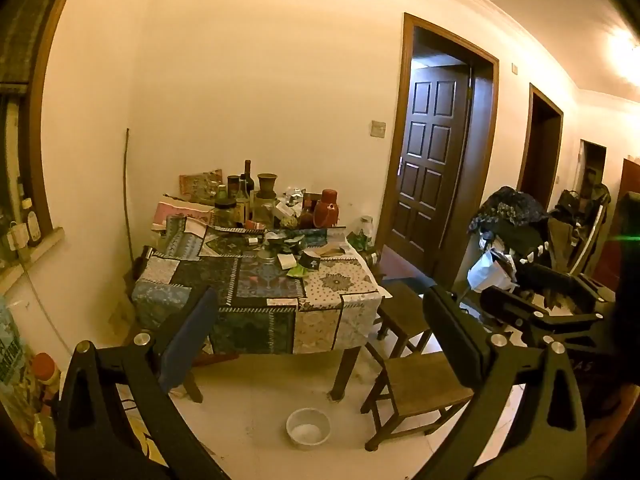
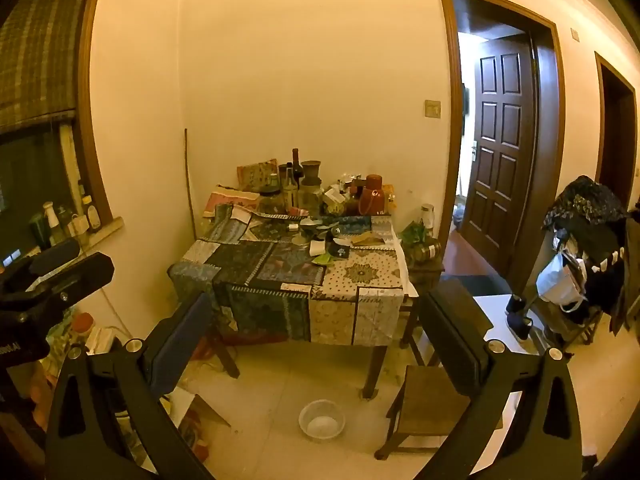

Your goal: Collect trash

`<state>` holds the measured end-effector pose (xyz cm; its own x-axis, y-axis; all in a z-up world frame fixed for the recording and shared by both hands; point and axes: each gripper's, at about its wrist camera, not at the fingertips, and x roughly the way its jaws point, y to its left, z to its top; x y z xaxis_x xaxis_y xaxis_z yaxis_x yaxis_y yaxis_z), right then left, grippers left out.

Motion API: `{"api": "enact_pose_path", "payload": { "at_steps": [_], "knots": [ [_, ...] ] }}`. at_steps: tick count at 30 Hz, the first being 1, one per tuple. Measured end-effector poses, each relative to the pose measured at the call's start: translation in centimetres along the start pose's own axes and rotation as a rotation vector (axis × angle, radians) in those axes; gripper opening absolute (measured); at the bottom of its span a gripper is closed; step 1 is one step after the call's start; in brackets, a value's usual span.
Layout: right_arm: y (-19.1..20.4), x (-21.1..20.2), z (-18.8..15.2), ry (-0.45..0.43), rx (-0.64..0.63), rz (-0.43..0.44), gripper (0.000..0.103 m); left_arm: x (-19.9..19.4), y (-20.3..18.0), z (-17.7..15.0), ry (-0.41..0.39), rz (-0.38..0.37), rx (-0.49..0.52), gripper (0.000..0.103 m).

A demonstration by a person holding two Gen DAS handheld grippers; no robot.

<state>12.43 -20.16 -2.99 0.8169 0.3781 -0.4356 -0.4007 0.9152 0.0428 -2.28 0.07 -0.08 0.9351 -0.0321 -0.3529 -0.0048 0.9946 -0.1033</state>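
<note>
Trash: crumpled green wrapper (image 2: 322,258) on patchwork-clothed table (image 2: 360,280), 12 o'clock | left gripper (image 1: 320,336), right gripper (image 2: 316,332) spread, empty | approach low, pinch wrapper edge.

Both your wrist cameras face the cluttered counter (image 1: 256,280) from well back, looking slightly down; the left sits left of the right, and both share the counter, floor bowl (image 2: 322,420) and doorway
</note>
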Motion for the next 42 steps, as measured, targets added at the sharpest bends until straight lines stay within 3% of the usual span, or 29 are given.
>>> {"api": "enact_pose_path", "payload": {
  "at_steps": [42],
  "knots": [
    [0.8,0.5,-0.3,0.007,0.005,0.006,0.103,1.4,0.7,0.0,0.030,0.000,-0.016,0.102]
  ]
}}
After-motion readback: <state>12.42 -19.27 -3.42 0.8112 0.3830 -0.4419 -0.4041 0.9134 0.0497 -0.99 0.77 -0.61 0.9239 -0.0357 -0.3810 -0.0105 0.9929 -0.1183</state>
